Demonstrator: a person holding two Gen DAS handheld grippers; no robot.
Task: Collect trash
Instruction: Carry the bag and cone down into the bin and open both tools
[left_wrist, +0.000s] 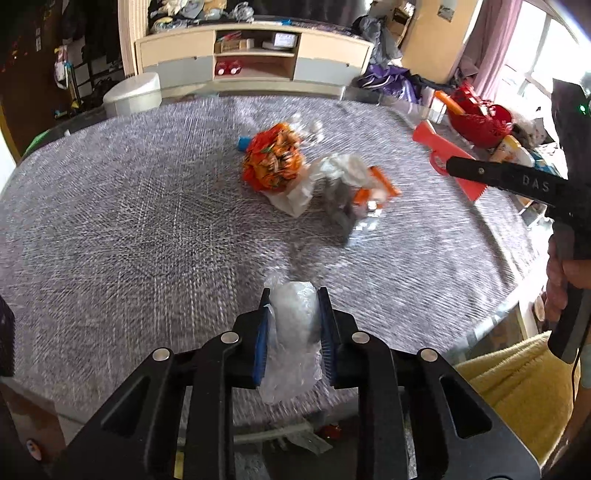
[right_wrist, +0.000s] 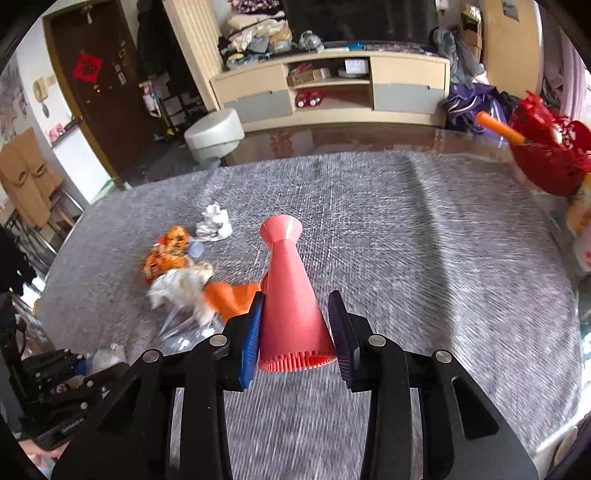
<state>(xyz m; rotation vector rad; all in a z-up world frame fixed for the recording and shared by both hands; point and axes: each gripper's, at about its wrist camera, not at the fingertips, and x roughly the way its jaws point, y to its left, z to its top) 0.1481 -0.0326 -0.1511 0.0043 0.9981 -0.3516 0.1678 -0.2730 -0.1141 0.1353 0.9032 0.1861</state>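
Clear plastic wrap (left_wrist: 293, 332) sits clamped between the jaws.

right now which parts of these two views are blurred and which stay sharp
Left wrist view: the tongs and the clear plastic wrap they grip are sharp, while the table cloth and trash pile smear with motion. Right wrist view: the tongs and pink cone are crisp, the wrappers streaked; the window corner is overexposed.
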